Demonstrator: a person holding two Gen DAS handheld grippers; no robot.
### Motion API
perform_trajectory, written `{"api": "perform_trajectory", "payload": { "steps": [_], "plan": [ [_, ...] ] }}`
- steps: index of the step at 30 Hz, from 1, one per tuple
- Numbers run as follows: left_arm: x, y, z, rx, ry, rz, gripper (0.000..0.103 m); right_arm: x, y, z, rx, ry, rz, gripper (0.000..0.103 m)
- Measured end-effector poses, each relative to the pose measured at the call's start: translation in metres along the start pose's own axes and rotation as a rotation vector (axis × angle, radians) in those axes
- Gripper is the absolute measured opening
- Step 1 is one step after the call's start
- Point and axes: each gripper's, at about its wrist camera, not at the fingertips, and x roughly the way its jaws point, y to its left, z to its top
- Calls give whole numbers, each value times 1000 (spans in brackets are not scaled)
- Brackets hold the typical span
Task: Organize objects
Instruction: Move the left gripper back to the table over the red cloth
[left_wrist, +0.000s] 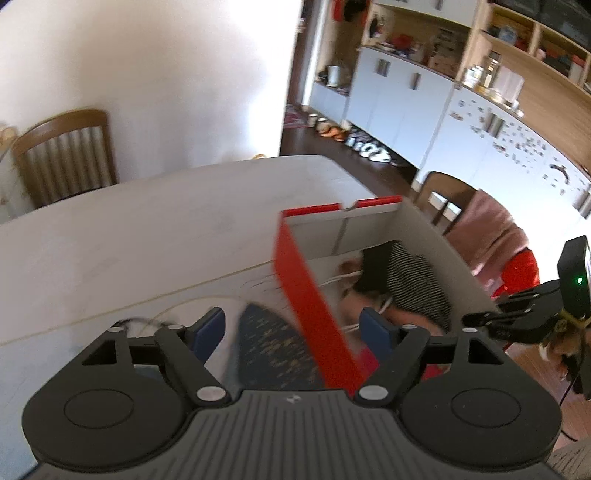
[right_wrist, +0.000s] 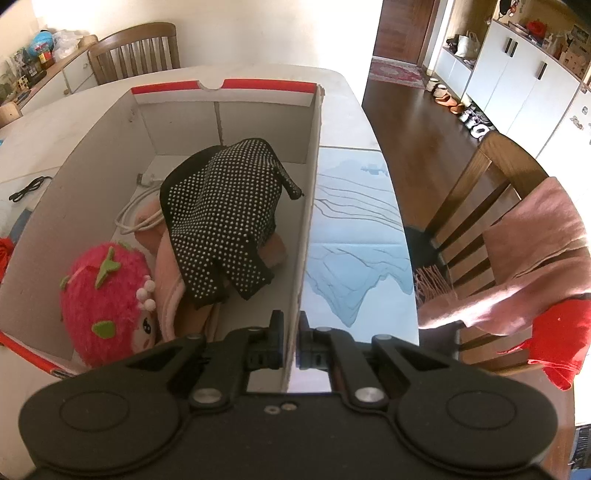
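Note:
A cardboard box (right_wrist: 92, 155) with red outer sides and white inner walls stands on the table. Inside it lie a black white-dotted glove (right_wrist: 221, 214), a pink strawberry plush doll (right_wrist: 107, 302), a white cable (right_wrist: 129, 218) and pink cloth (right_wrist: 170, 273). My right gripper (right_wrist: 291, 332) is shut on the top edge of the box's right wall, and it also shows at the right edge of the left wrist view (left_wrist: 517, 317). My left gripper (left_wrist: 293, 328) is open and straddles the box's red left wall (left_wrist: 314, 306). A blurred dark blue patterned item (left_wrist: 273, 347) lies between its blue pads, just outside that wall, and neither pad touches it.
A pale table (left_wrist: 147, 229) carries a blue mountain-print mat (right_wrist: 354, 236) right of the box and a black cable (right_wrist: 27, 188) to its left. Wooden chairs stand behind (right_wrist: 136, 48) and to the right (right_wrist: 476, 206), the latter draped with pink and red cloth (right_wrist: 535, 251). White cabinets line the far wall.

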Motion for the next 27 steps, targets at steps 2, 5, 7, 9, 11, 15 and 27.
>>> {"api": "perform_trajectory", "payload": {
  "steps": [2,5,7,9,11,15,27],
  "plan": [
    [-7,12,-8,-19,-2,28,84,1,1,0,0,2,-4,5],
    [-16,30,-19,-54,-3,67,88,1,1,1,1,4,-7,5],
    [-21,42,-27,-76,-5,86,91,1,1,1,2,5,-9,5],
    [-23,52,-34,-97,-4,110,96,1,2,2,1,7,-12,5],
    [-23,61,-41,-115,6,136,100,2,2,2,1,9,-15,5],
    [-11,76,-57,-163,61,159,100,2,3,1,3,11,-20,5],
    [40,106,-91,-340,215,166,100,2,4,0,-12,14,-26,5]
  ]
}}
